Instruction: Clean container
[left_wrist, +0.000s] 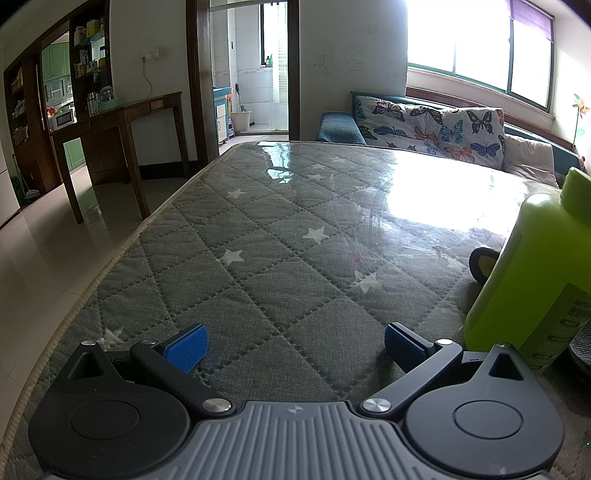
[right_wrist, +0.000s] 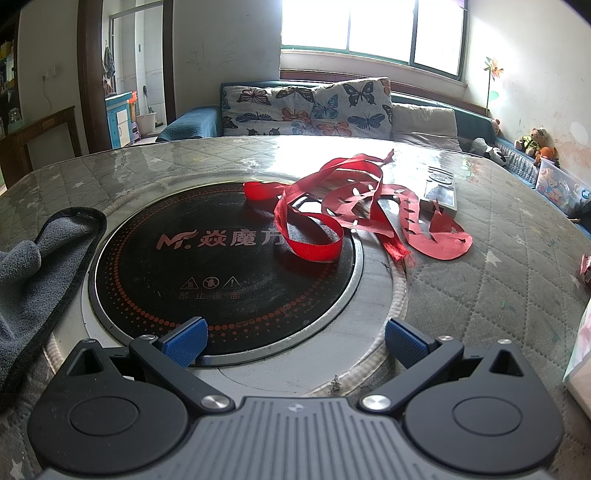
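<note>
Hovering low at the bottom of the left wrist view, the left gripper (left_wrist: 293, 345) has its blue-padded fingers (left_wrist: 186, 347) spread wide with nothing between them, only quilted grey table cover (left_wrist: 258, 236) with white stars under glossy film. Just right of it, at the frame's right edge, stands the container, a lime-green bottle (left_wrist: 532, 273), upright, opaque, with a pale label of small print low on its side and a matching green cap; its base sits on the cover beside the right finger, apart from it. Over in the right wrist view, the right gripper (right_wrist: 293, 341) is equally wide open and empty, poised above the near rim of a round black cooktop (right_wrist: 221, 266) ringed in red dots. A grey cloth (right_wrist: 33, 266) lies crumpled at left centre, and further back a red ribbon (right_wrist: 354, 214) sprawls across the cooktop's far edge, with a remote control (right_wrist: 441, 190) beyond it.
</note>
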